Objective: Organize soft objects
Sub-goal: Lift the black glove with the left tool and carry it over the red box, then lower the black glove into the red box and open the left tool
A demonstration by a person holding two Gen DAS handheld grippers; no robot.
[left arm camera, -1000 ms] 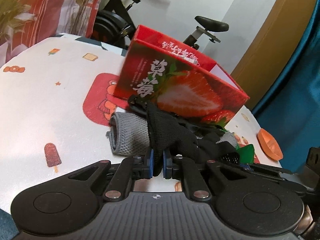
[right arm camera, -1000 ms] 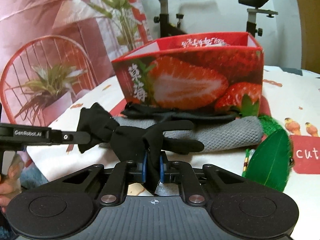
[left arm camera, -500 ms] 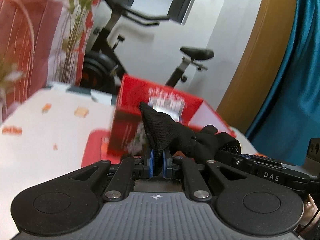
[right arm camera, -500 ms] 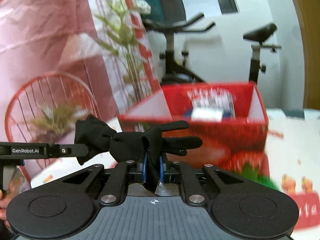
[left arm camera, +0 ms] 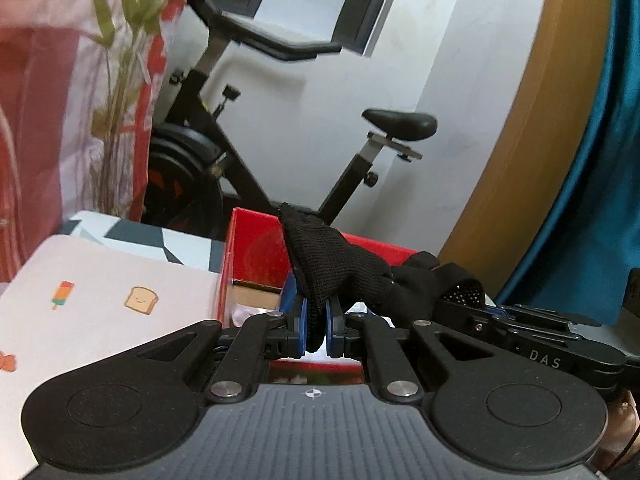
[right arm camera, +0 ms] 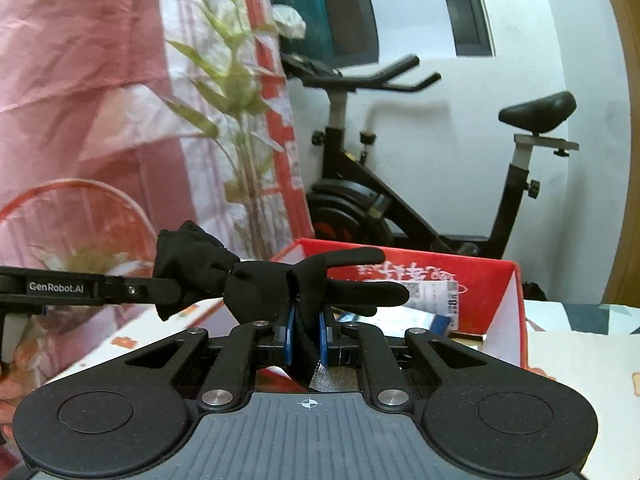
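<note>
The left tongs (left arm camera: 316,320) are level and pointing forward, their blue-padded fingers (left arm camera: 295,312) drawn close together with a black glove (left arm camera: 336,272) pinched between them. The right tongs (right arm camera: 306,334) sit at a like height, jaws likewise closed on the same glove's other end. In the right wrist view the left tongs reach in sideways from the left edge; in the left wrist view the right tongs (left arm camera: 464,300) enter from the right. The two pairs stand near each other, the glove spanning them.

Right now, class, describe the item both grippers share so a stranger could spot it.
Find the exercise bike, then the red strawberry box before it. Stretched above the box hangs a black knit glove, pinched by left gripper and right gripper; only it has fingers.
</note>
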